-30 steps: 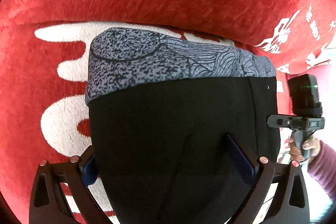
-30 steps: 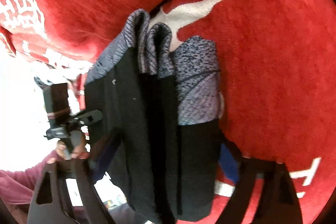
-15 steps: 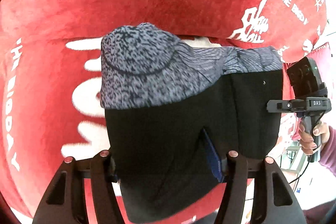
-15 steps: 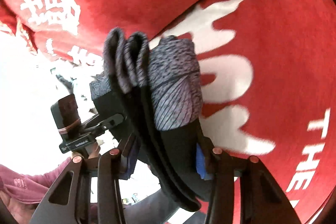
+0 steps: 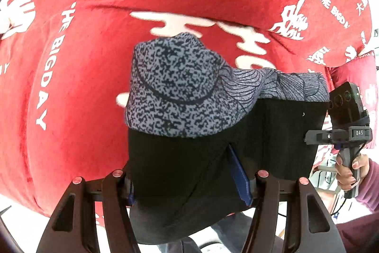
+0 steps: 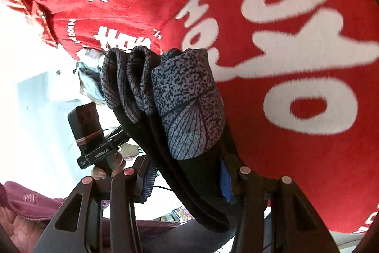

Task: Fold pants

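Lifted clear since the earlier frame, the folded black stretch-fabric pants with a grey speckled waistband [image 5: 180, 91] now hang in the air above the red plush blanket printed with white lettering [image 5: 78, 77], where a second ago they lay flat on it. More of the blanket's lettering shows around the bundle than before.

I hold the pants as a thick, several-layer bundle. From the left wrist view, the left gripper [image 5: 189, 179] pinches the black lower part of the bundle between its blue pads; its jaws narrowed onto the cloth within the last second and have held that width since. From the right wrist view, the right gripper [image 6: 187, 172] clamps the same bundle from its other side, blue pads pressed against the stacked black layers, having closed in the same way. I judge the two grips sit at opposite sides so the folds stay stacked and do not slide apart while the bundle is carried.

Beyond the pants, each view shows the other handheld gripper at the edge: the person's hand [image 5: 350, 167] in a maroon sleeve [image 5: 369, 184] wraps the right handle just beside the bundle. Past the blanket's edge the room is bright and washed out, and I cannot make out what is there.

The folding looks essentially finished; setting the bundle down seems to remain.
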`<state>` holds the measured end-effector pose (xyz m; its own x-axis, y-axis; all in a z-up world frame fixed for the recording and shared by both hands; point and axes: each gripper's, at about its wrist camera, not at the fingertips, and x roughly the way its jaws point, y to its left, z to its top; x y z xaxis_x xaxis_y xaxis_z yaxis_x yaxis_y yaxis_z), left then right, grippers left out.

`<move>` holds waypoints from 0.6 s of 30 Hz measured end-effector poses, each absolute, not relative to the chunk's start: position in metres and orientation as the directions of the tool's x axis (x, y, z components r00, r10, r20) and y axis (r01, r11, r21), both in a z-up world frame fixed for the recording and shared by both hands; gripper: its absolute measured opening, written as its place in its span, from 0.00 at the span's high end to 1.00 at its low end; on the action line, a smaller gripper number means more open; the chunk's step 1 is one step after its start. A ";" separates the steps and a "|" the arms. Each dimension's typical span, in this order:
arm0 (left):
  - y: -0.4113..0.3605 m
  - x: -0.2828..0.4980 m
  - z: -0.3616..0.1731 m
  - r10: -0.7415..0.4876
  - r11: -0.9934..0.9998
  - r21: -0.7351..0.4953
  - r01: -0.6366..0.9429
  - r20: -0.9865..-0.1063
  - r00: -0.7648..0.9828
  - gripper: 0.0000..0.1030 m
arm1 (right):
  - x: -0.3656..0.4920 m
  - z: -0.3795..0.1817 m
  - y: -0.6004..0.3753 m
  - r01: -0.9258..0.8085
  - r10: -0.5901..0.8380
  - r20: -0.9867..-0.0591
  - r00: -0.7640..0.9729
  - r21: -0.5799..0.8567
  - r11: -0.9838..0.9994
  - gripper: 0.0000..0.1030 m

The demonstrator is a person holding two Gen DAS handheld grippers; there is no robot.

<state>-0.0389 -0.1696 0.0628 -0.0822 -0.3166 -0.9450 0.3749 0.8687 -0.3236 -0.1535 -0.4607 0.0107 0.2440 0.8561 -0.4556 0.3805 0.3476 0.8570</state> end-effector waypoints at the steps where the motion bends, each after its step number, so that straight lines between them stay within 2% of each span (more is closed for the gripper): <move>1: -0.168 -0.040 0.058 -0.303 0.873 -0.307 0.380 -0.950 -0.071 0.38 | -0.153 0.004 -0.455 0.396 0.849 -0.473 0.235 0.845 0.360 0.53; 3: -0.156 -0.043 0.047 -0.245 0.884 -0.229 0.407 -0.970 -0.015 0.38 | -0.151 -0.004 -0.451 0.406 0.830 -0.516 0.211 0.819 0.405 0.53; 5: -0.150 -0.044 0.034 -0.148 0.894 -0.101 0.436 -0.986 0.075 0.38 | -0.144 -0.013 -0.444 0.408 0.783 -0.597 0.176 0.768 0.494 0.53; 7: -0.142 -0.040 0.026 -0.128 0.905 -0.070 0.419 -0.986 0.110 0.16 | -0.135 -0.023 -0.446 0.425 0.730 -0.663 0.164 0.715 0.554 0.48; 8: -0.135 -0.037 0.023 -0.136 0.916 -0.079 0.392 -0.983 0.121 0.14 | -0.133 -0.027 -0.448 0.439 0.722 -0.674 0.160 0.703 0.559 0.47; 10: -0.129 -0.035 0.019 -0.162 0.920 -0.109 0.375 -0.981 0.111 0.11 | -0.131 -0.032 -0.447 0.445 0.674 -0.727 0.134 0.651 0.614 0.33; 11: -0.128 -0.035 0.017 -0.158 0.922 -0.103 0.372 -0.980 0.119 0.08 | -0.132 -0.032 -0.445 0.436 0.644 -0.755 0.123 0.625 0.648 0.30; 12: -0.127 -0.036 0.017 -0.139 0.926 -0.082 0.368 -0.982 0.130 0.00 | -0.133 -0.031 -0.443 0.434 0.617 -0.778 0.119 0.600 0.672 0.25; 13: -0.127 -0.038 0.017 -0.116 0.929 -0.058 0.366 -0.984 0.138 0.00 | -0.135 -0.030 -0.442 0.448 0.595 -0.795 0.121 0.578 0.682 0.22; 18: -0.128 -0.047 0.028 -0.108 0.926 -0.043 0.375 -0.982 0.153 0.00 | -0.148 -0.018 -0.437 0.518 0.548 -0.827 0.124 0.525 0.675 0.20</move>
